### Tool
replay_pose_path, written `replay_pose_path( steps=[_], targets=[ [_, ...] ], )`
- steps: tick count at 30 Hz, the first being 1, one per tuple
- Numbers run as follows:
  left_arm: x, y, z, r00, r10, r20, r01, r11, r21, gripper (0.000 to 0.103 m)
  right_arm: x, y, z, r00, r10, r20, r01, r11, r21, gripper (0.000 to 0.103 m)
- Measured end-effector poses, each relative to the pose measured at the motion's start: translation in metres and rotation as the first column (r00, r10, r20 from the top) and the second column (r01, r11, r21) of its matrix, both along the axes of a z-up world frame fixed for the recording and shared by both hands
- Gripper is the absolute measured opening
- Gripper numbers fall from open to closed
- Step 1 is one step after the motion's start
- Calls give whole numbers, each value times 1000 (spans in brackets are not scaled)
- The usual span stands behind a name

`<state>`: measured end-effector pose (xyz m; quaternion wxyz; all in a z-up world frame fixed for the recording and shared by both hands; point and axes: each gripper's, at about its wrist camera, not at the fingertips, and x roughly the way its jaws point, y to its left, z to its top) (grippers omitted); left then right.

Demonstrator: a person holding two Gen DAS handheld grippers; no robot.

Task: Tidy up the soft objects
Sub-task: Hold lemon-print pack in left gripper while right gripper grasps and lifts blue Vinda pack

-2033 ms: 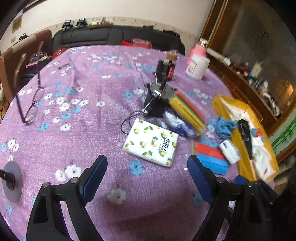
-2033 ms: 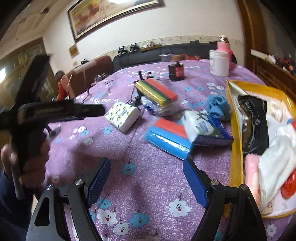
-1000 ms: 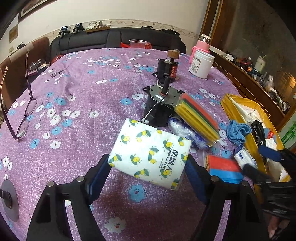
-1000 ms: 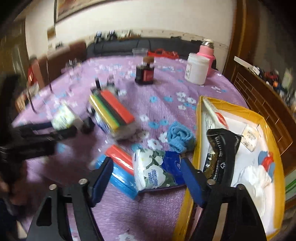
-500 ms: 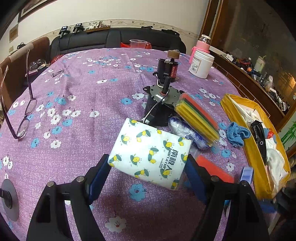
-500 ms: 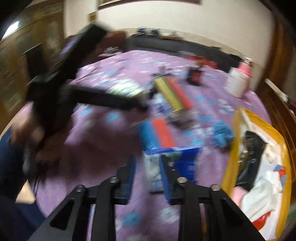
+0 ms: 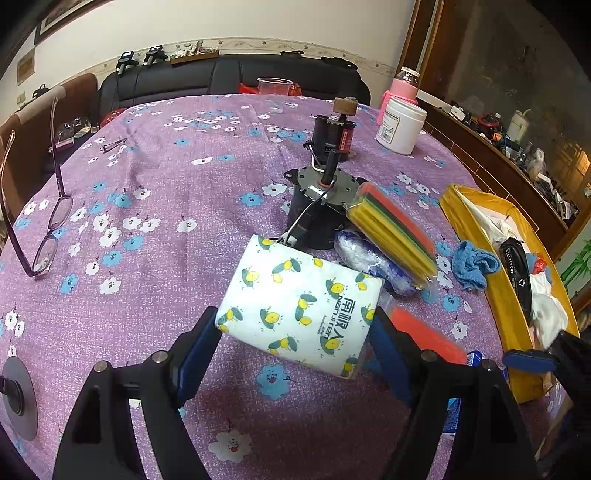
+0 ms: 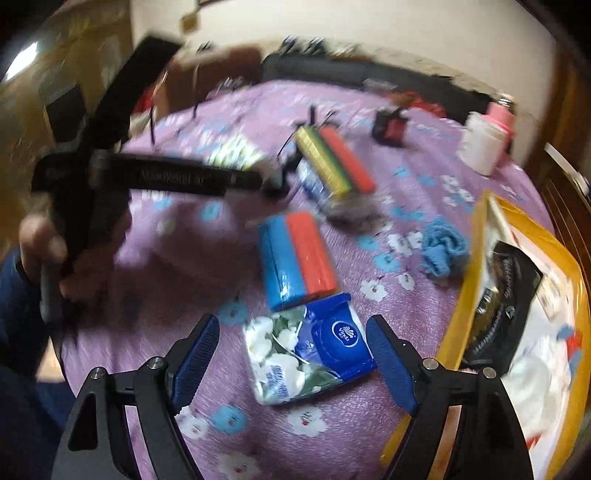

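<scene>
Between the left tool's (image 7: 295, 354) pads, the lemon-print tissue pack (image 7: 300, 304).

Left tool (image 7: 295, 343) clamps at medium width; right tool (image 8: 291, 349) spread wide.

Setting: a domestic living or dining room. Indicators: a round table covered with a purple floral tablecloth (image 7: 166, 206); a black leather sofa (image 7: 229, 79) against a cream wall with a patterned border; a framed picture (image 7: 62, 16) hung high on that wall; brown upholstered chairs (image 7: 40, 122) at the table edge; a dark wooden sideboard (image 7: 517, 155) loaded with small clutter. Personal items on the table: eyeglasses (image 7: 40, 236), a pink bottle (image 7: 404, 88), a white jar (image 7: 400, 127).
</scene>
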<state>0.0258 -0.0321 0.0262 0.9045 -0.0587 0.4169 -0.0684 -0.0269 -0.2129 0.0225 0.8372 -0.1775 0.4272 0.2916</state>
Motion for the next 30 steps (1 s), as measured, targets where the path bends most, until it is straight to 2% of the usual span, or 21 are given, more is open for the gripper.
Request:
replay_pose_path(
  steps=[2, 7, 10, 11, 12, 15, 17, 20, 22, 25, 30],
  targets=[
    [-1, 0, 1, 1000, -1, 5, 1, 1000, 0, 79, 9, 0, -5, 1000, 18, -19, -19, 999, -47, 85],
    [-1, 0, 1, 1000, -2, 5, 2, 1000, 1, 79, 27, -3, -21, 992, 32, -126, -42, 996, -83, 86],
    [-1, 0, 1, 1000, -4, 4, 4, 1000, -2, 79, 25, -5, -24, 992, 12, -125, -21, 997, -72, 85],
    [-2, 0, 1, 1000, -5, 5, 5, 1000, -2, 79, 24, -6, -23, 993, 1, -118, -8, 998, -63, 79],
    [-2, -1, 1, 1000, -7, 6, 7, 1000, -1, 79, 22, -8, -19, 995, -12, -97, 7, 999, -54, 79],
    [-3, -3, 2, 1000, -17, 14, 16, 1000, 3, 79, 15, -12, -3, 997, -68, -30, 68, 998, -3, 79],
    [-5, -6, 3, 999, -24, 24, 24, 1000, 11, 79, 15, -16, 8, 989, -148, 31, 147, 988, 40, 79],
    [-7, -9, 5, 999, -36, 38, 35, 999, 24, 79, 22, -20, 13, 955, -289, 72, 280, 954, 109, 79],
    [-9, -12, 5, 998, -43, 51, 41, 998, 36, 79, 24, -25, 11, 931, -360, 67, 341, 919, 195, 79],
    [-12, -18, 8, 995, -61, 75, 57, 997, 58, 79, 21, -27, 9, 903, -421, 86, 390, 886, 252, 79],
    [-19, -31, 11, 989, -90, 120, 76, 990, 115, 79, 21, -26, 6, 890, -448, 89, 403, 862, 308, 79]
  ],
)
